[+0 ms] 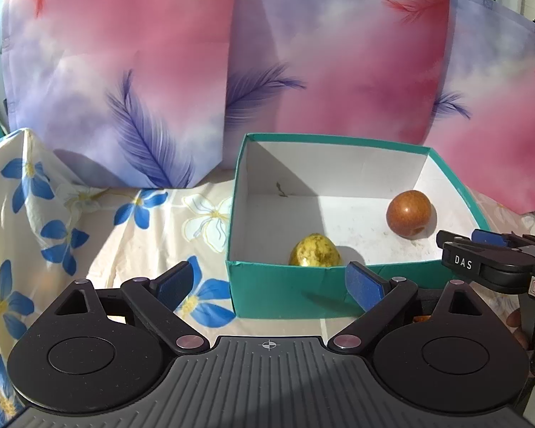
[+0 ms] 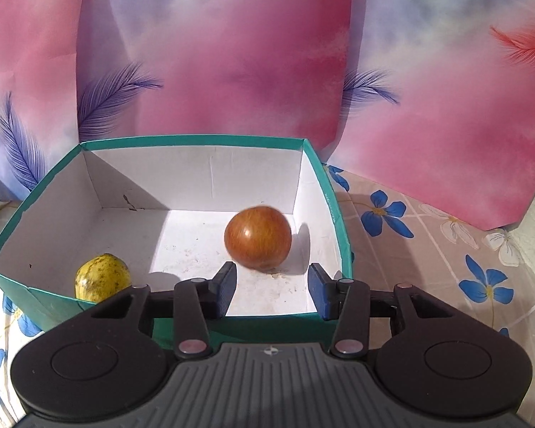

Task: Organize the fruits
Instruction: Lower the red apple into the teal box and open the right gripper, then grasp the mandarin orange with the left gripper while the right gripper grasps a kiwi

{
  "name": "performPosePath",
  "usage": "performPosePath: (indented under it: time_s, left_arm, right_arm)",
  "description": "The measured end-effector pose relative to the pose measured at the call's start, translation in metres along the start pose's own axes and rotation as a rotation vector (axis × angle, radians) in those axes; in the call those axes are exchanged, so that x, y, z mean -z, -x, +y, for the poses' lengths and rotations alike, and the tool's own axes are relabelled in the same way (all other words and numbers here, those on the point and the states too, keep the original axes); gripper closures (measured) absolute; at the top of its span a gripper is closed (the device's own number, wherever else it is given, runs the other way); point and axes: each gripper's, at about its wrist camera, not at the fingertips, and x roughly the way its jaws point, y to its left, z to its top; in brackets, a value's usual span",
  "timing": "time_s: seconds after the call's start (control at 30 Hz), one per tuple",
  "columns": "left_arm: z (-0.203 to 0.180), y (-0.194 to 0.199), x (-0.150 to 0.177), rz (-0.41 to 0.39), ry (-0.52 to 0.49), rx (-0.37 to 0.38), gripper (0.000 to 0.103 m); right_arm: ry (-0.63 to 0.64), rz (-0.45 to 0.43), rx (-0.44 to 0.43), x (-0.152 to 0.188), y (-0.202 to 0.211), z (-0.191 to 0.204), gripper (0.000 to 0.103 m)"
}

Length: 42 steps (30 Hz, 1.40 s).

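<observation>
Right wrist view shows the right gripper (image 2: 271,287) spread empty at the teal box (image 2: 324,192) rim, seemingly just clear of the reddish fruit (image 2: 257,237) at frame centre, the yellow fruit (image 2: 101,278) lower left, while the left gripper (image 1: 269,281) waits spread outside.

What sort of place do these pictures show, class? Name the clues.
Probably a home, perhaps a bed or a covered table: a flower-print cloth, feather-print panels propped behind, and a teal cardboard box holding fruit.
</observation>
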Motion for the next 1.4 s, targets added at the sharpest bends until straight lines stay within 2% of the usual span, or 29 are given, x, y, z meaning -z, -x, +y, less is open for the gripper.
performPosePath:
  time_s: [0.03,0.1,0.13,0.27,0.33,0.53,0.7,1.0,1.23,1.4]
  left_arm:
    - [0.000,-0.001,0.001,0.001,-0.002,0.000,0.007]
    - [0.001,-0.001,0.005,0.000,-0.011,0.006,0.007]
    - [0.002,-0.002,0.008,0.000,-0.017,0.011,0.007]
    - [0.000,-0.005,0.022,0.009,-0.053,0.050,0.007]
    - [-0.002,-0.006,0.032,0.006,-0.080,0.072,0.007]
    - [-0.007,-0.013,0.062,0.028,-0.143,0.141,0.008]
    - [-0.002,-0.018,0.076,0.031,-0.159,0.193,0.009]
    - [0.004,-0.031,0.083,0.065,-0.168,0.170,0.014]
    - [0.018,-0.047,0.082,0.100,-0.135,0.157,0.025]
    - [0.029,-0.057,0.080,0.126,-0.097,0.192,0.037]
  right_arm:
    - [-0.003,-0.008,-0.005,0.001,0.004,0.000,0.052]
    - [0.000,-0.038,-0.014,0.002,0.014,0.000,0.034]
    - [0.002,-0.061,-0.016,0.003,0.022,0.000,0.020]
    - [0.012,-0.158,-0.019,0.012,0.058,0.001,0.004]
    - [-0.001,-0.183,-0.018,0.020,0.072,0.000,0.000]
    - [-0.038,-0.149,-0.084,0.051,0.095,-0.011,0.000]
    - [-0.028,-0.158,-0.057,0.074,0.108,-0.011,0.000]
    - [-0.042,-0.126,-0.056,0.084,0.109,-0.011,0.000]
    - [-0.030,-0.121,-0.065,0.085,0.108,-0.008,0.000]
    - [-0.020,-0.120,-0.065,0.085,0.107,-0.005,0.000]
